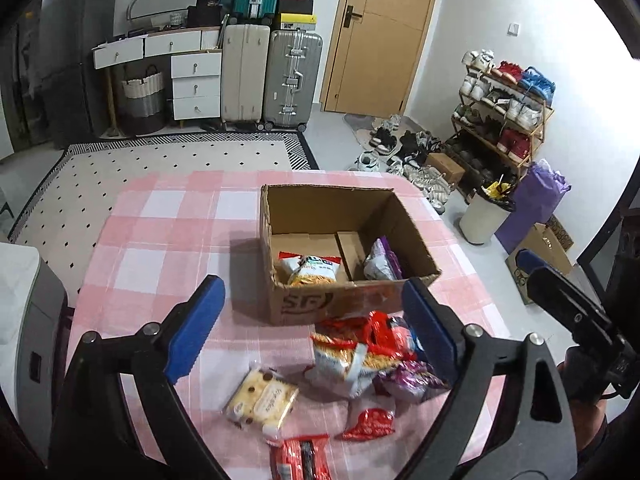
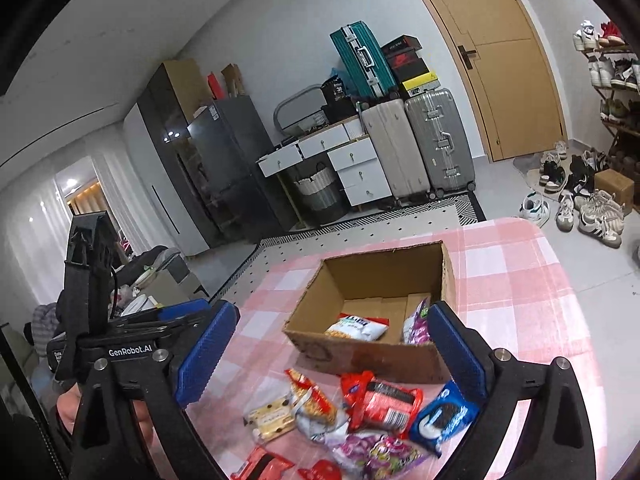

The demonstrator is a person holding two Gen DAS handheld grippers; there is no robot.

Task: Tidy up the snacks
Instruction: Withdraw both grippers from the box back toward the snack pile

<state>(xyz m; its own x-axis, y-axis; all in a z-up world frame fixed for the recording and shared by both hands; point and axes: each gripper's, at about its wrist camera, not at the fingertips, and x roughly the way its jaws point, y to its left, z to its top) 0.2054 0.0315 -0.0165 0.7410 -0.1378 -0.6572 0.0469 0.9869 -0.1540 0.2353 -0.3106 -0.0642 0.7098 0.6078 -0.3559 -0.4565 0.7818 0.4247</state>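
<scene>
An open cardboard box (image 1: 304,304) (image 2: 360,354) stands on the pink checked tablecloth (image 1: 168,240) (image 2: 520,300). Inside lie a yellow-and-white snack bag (image 1: 314,270) (image 2: 356,326) and a purple-and-white bag (image 1: 380,262) (image 2: 416,322). In front of the box is a loose pile: a yellow noodle bag (image 1: 348,354) (image 2: 314,396), a red packet (image 2: 384,400), a blue cookie pack (image 2: 442,418), a cream biscuit pack (image 1: 262,402) (image 2: 270,416), a purple candy bag (image 1: 408,380) (image 2: 376,452). My left gripper (image 1: 316,328) hangs open above the pile, empty. My right gripper (image 2: 332,356) is open and empty too.
Suitcases (image 1: 272,76) (image 2: 416,144), white drawers (image 1: 196,84), a wooden door (image 1: 380,36) and a dark fridge (image 2: 224,168) line the far wall. A shoe rack (image 1: 504,112), loose shoes, a white bin (image 1: 484,216) and a purple bag (image 1: 532,204) stand right of the table.
</scene>
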